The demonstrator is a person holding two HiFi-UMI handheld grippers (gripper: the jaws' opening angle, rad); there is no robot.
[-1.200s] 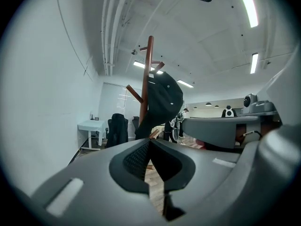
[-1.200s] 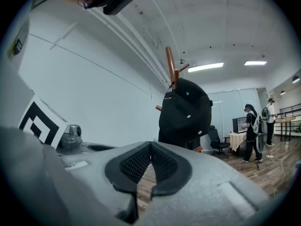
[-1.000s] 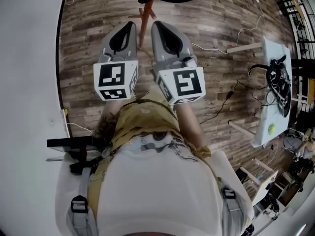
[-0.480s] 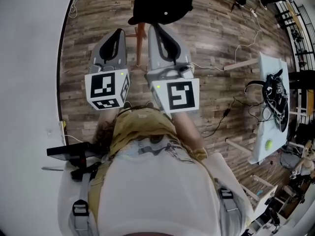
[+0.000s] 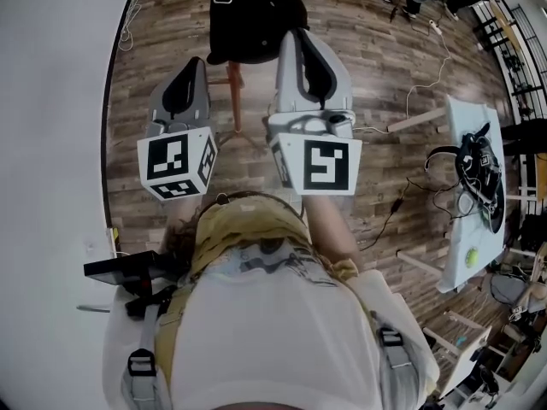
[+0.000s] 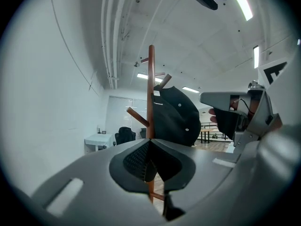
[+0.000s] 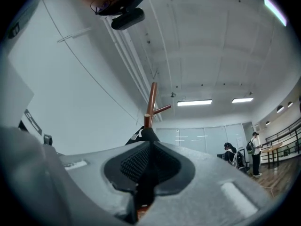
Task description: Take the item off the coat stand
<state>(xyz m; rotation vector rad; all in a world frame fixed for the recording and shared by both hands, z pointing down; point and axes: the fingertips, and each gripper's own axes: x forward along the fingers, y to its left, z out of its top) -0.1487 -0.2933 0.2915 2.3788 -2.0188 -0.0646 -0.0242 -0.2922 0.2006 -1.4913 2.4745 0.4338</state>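
Cut off: in the head view the black cap [image 5: 252,15] runs off the far edge of the picture. It covers the top of the coat stand [image 5: 232,92], so only a short stretch of brown pole shows below it.
Hard to tell: the tip of the right gripper [image 5: 297,37] overlaps the cap's right side there. No view shows whether they touch.
Mostly hidden: the right gripper view shows only a small black hump and a pale tag over the jaw tips; the gripper's body blocks the rest of the cap.
Unclear: a dark band runs down between the right pads, and it could be cloth or shadow.
Left gripper view alone: it shows the cap's whole side, the stand's slanted pegs and the right gripper just right of the cap.
Right gripper view alone: it shows the bare pole top with one peg, and two people [image 7: 254,147] far off to the right.
Head view alone: it shows both marker cubes, the plank floor and a white table [image 5: 460,233] at the right.
Cap, looks: black and domed, with small pale eyelets and a pale tag beside the pole.
Cap, place: it hangs high on the stand, right of the pole and beyond both grippers.
Left gripper [image 5: 198,65]: clenched, with the pads meeting and nothing between them. The pole stands behind its jaws.
Right gripper: clenched, with the jaws drawn together. No clear hold on the cap can be seen.
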